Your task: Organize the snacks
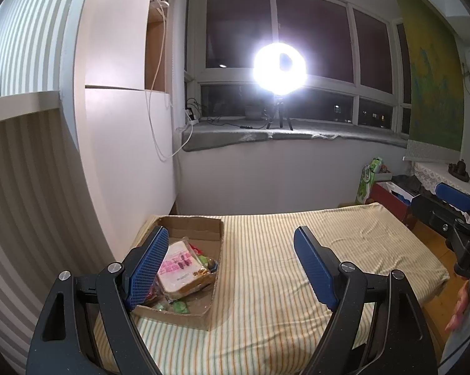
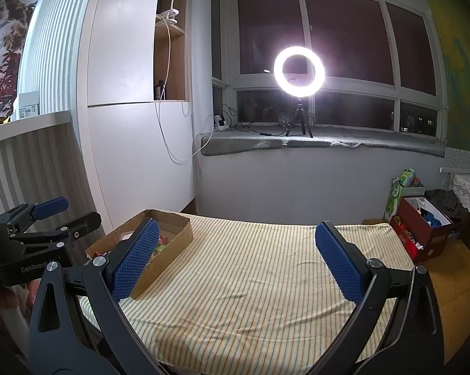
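A shallow cardboard box [image 1: 214, 281] sits at the left edge of a striped cloth-covered table [image 1: 281, 281]. It holds several snack packets, with a wrapped sandwich bread pack [image 1: 180, 270] on top. My left gripper [image 1: 231, 268] is open and empty, raised above the table, its left finger over the box. The right gripper shows at the right edge of the left wrist view [image 1: 453, 206]. In the right wrist view my right gripper [image 2: 235, 262] is open and empty above the cloth [image 2: 250, 281], with the box [image 2: 169, 250] to its left.
A bright ring light on a tripod [image 2: 299, 72] stands on the window sill beyond the table. A white cabinet [image 2: 125, 125] is on the left. A red box with items [image 2: 422, 234] and a green bag [image 2: 397, 193] sit on the floor at right.
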Action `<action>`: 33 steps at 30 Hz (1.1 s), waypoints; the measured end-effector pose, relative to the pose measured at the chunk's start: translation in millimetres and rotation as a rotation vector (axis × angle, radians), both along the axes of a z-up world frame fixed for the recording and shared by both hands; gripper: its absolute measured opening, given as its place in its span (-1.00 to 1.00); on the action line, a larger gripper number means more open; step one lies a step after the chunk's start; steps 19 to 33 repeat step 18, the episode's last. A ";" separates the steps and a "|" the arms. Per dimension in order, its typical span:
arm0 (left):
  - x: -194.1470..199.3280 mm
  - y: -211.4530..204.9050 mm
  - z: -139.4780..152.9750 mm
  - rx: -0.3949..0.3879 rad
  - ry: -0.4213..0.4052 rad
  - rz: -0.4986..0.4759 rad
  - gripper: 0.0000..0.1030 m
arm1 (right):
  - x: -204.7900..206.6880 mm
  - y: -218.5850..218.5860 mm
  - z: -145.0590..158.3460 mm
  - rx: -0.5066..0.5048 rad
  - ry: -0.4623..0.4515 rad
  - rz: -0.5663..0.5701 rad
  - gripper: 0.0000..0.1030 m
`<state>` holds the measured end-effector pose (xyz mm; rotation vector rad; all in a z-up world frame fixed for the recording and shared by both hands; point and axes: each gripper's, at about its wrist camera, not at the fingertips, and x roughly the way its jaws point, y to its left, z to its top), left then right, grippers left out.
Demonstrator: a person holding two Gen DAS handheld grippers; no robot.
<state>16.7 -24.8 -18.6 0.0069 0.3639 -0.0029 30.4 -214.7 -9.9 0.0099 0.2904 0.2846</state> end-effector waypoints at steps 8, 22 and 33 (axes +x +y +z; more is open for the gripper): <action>4.6 -9.3 -3.9 0.064 0.002 0.016 0.63 | 4.1 -0.9 -3.4 -0.004 0.013 0.001 0.98; 8.6 -8.9 -8.9 0.059 -0.009 0.031 0.68 | 9.7 -0.8 -10.6 -0.004 0.031 0.003 0.98; 8.6 -8.9 -8.9 0.059 -0.009 0.031 0.68 | 9.7 -0.8 -10.6 -0.004 0.031 0.003 0.98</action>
